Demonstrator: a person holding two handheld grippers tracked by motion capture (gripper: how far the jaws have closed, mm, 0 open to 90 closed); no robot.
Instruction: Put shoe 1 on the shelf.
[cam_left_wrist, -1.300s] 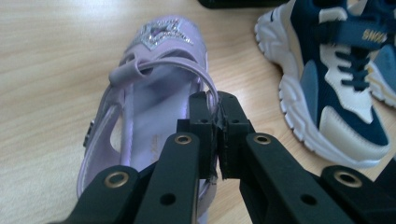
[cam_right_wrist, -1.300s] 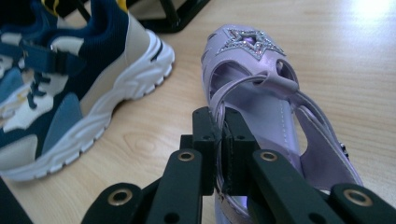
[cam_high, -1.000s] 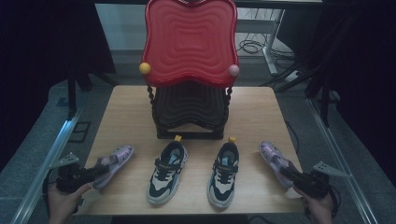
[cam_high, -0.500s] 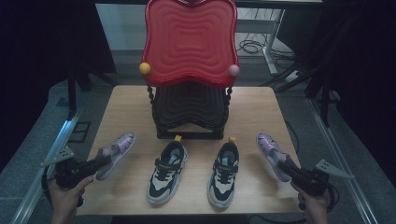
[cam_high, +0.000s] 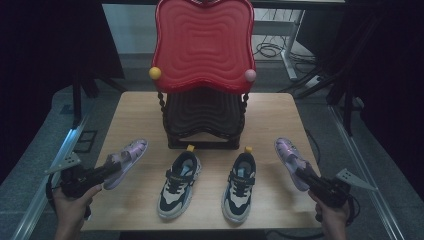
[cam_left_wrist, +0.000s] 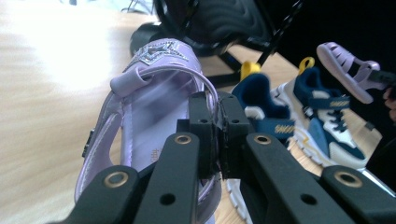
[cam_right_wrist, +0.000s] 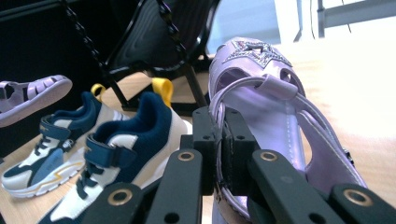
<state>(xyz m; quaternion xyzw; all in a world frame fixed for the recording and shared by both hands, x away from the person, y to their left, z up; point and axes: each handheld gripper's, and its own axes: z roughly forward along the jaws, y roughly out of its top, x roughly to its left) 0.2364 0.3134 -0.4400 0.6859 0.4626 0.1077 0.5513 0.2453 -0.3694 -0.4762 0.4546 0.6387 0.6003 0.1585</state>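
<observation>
In the high view the left gripper (cam_high: 111, 169) is at the left edge of the wooden table (cam_high: 140, 115); its jaws are closed on the heel strap of a lilac sandal (cam_high: 126, 161), and the sandal hangs in the air above the table, with the toe pointing away from the person and a little toward the middle. The left gripper view shows the same grip from near: the two black jaws meet around the thin strap of this sandal (cam_left_wrist: 154, 93), which has a glitter star on the toe.

The right gripper (cam_high: 306, 176) is at the right edge of the table; it is clamped in the same way on the back strap of the second lilac sandal (cam_high: 290, 159), which is also lifted, the toe pointing away. In the right gripper view the pads pinch the strap of this sandal (cam_right_wrist: 275, 98), and no gap is visible between them.

Between the two sandals a pair of navy and white sneakers (cam_high: 179, 184) lies on the table, side by side, toes toward the person; each has a yellow pull loop at the heel. Behind them stands a black rack (cam_high: 202, 117) with a red wavy tray (cam_high: 202, 45) on top.
</observation>
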